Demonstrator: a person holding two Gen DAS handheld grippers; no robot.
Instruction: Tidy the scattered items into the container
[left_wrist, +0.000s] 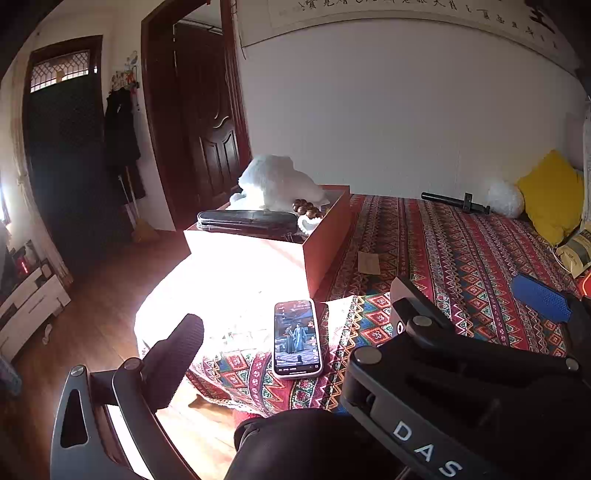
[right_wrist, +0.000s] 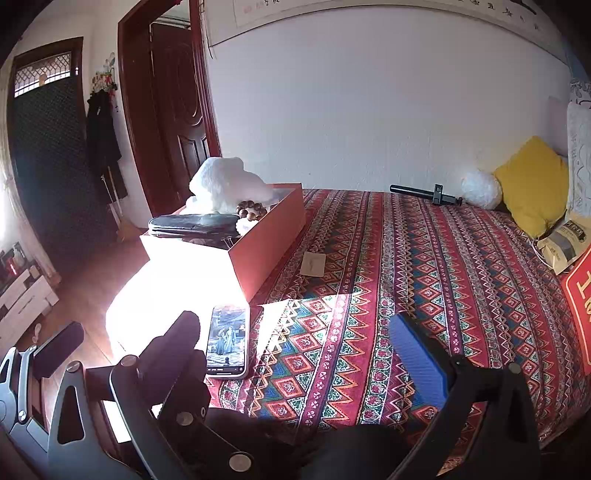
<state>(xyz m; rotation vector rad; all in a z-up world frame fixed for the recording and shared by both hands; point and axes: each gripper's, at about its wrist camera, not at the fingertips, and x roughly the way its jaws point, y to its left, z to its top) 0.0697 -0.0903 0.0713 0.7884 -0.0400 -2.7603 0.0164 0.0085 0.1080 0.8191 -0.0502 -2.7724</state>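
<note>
An orange box stands at the corner of the patterned bed. It holds a white plush toy, a black pouch and a wooden bead bracelet. A phone lies screen up and lit near the bed's front edge. A small tan card lies beside the box. My left gripper hangs open above the phone, touching nothing. To the right of the phone my right gripper is open, with one black and one blue finger.
A black rod, a white fluffy ball and a yellow pillow lie along the far wall. Paper bags and a red package sit at the right edge. Wooden floor and dark doors are to the left.
</note>
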